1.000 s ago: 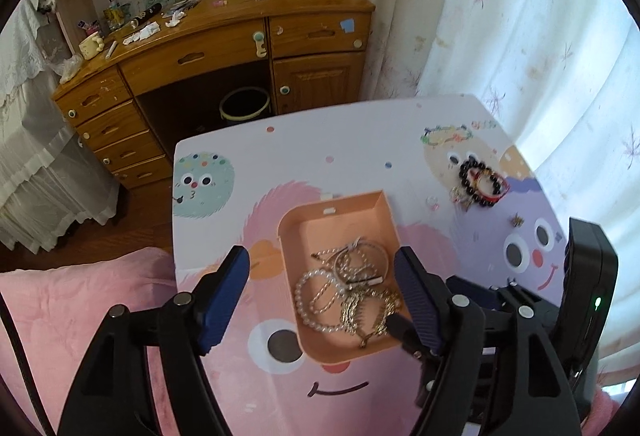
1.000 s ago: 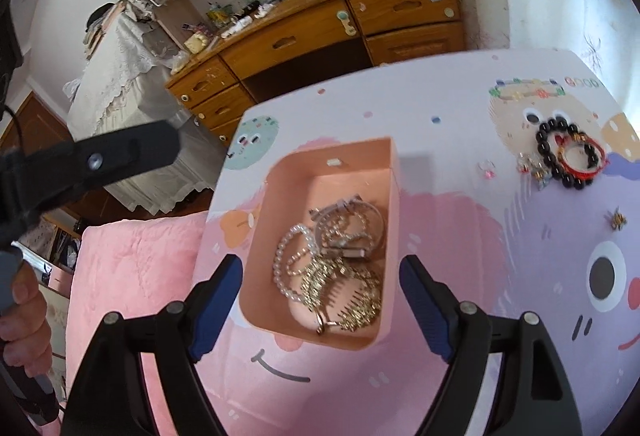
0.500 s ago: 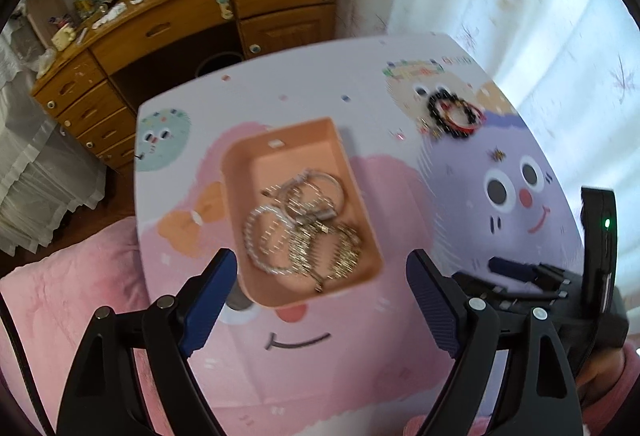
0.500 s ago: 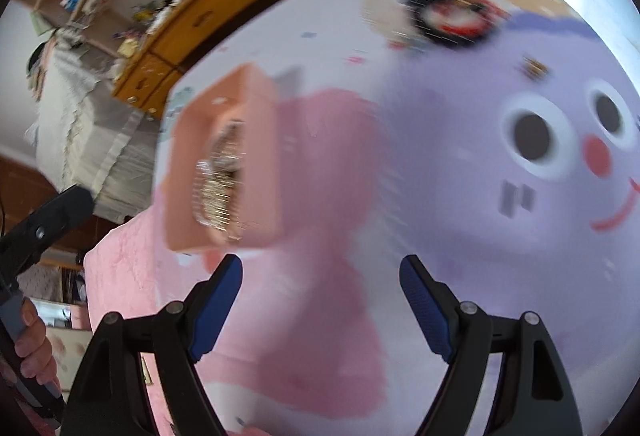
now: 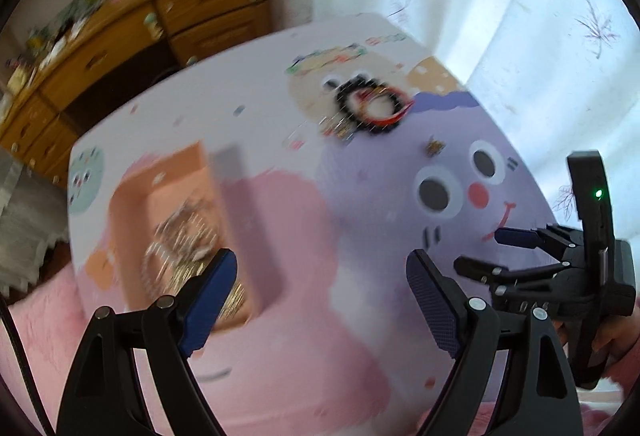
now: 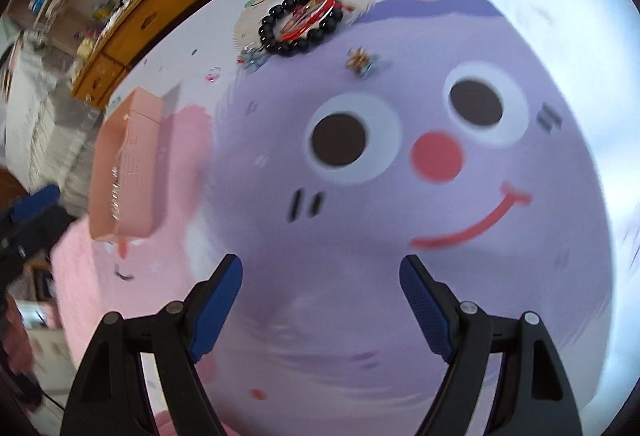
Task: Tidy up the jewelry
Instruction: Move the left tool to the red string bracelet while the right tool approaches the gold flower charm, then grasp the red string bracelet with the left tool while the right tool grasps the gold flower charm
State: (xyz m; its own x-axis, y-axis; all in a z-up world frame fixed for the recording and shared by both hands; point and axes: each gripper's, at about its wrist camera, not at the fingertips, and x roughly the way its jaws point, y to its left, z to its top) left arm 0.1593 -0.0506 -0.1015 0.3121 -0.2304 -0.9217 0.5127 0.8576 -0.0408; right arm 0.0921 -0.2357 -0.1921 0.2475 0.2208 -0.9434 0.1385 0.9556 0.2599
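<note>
Right wrist view: we see the right gripper open and empty; the black bead bracelet lies far ahead, nearer it than the left.

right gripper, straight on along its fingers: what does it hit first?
Most likely the bare tabletop, on the purple cartoon face print. The right gripper is open with nothing between its jaws. The black bead bracelet lies further off; depth is uncertain.

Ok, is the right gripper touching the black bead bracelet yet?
Apart. The right wrist view shows the right gripper open and empty over the purple face print, with bare table between its fingertips and the black bead bracelet at the far edge.
</note>
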